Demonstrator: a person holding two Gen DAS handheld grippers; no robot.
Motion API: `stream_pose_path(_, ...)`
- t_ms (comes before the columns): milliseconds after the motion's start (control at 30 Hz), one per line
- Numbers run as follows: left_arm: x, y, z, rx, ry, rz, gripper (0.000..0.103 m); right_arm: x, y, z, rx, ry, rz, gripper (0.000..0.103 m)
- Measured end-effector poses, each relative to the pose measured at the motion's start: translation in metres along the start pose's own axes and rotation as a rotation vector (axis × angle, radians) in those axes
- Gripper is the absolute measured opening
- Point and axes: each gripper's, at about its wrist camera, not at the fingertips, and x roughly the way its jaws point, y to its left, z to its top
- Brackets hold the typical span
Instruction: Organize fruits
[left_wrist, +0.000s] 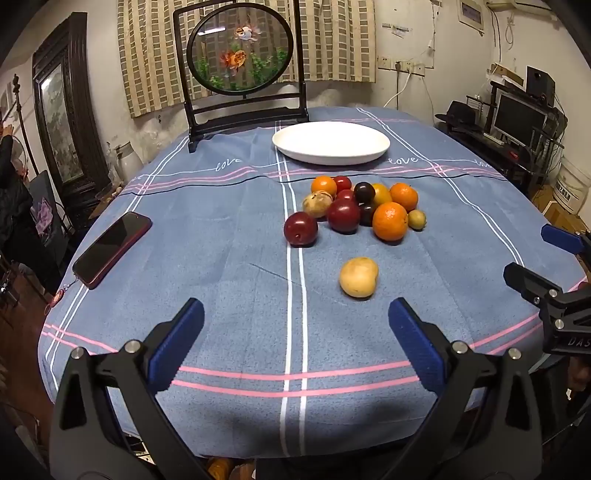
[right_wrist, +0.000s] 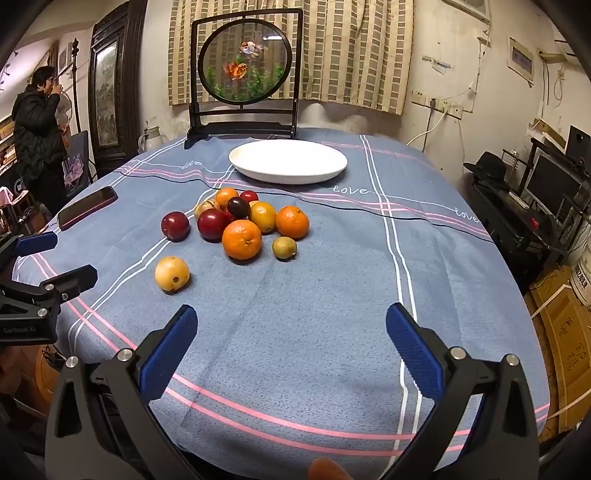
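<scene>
Round table w/ blue striped cloth (left_wrist: 229, 295); L to R: phone (left_wrist: 110, 249) near L edge, fruit pile (left_wrist: 354, 206) centre, white plate (left_wrist: 331, 142) just behind pile, empty. Risk: round fruit rolls off if nudged or pinched off-centre; pile may scatter. Left gripper (left_wrist: 295, 343) and right gripper (right_wrist: 291, 343) both fully open, holding nothing. Lone yellow fruit (left_wrist: 359, 277) lies nearest, ahead of left gripper, apart from the pile.
</scene>
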Motion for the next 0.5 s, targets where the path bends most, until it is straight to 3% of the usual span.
stream_pose_path(500,0.0033,0.0018,-0.0007,0.001,0.007,0.001,0.101,0.0054,0.0037,-0.0004,-0.005,0.009,-0.001,0.102)
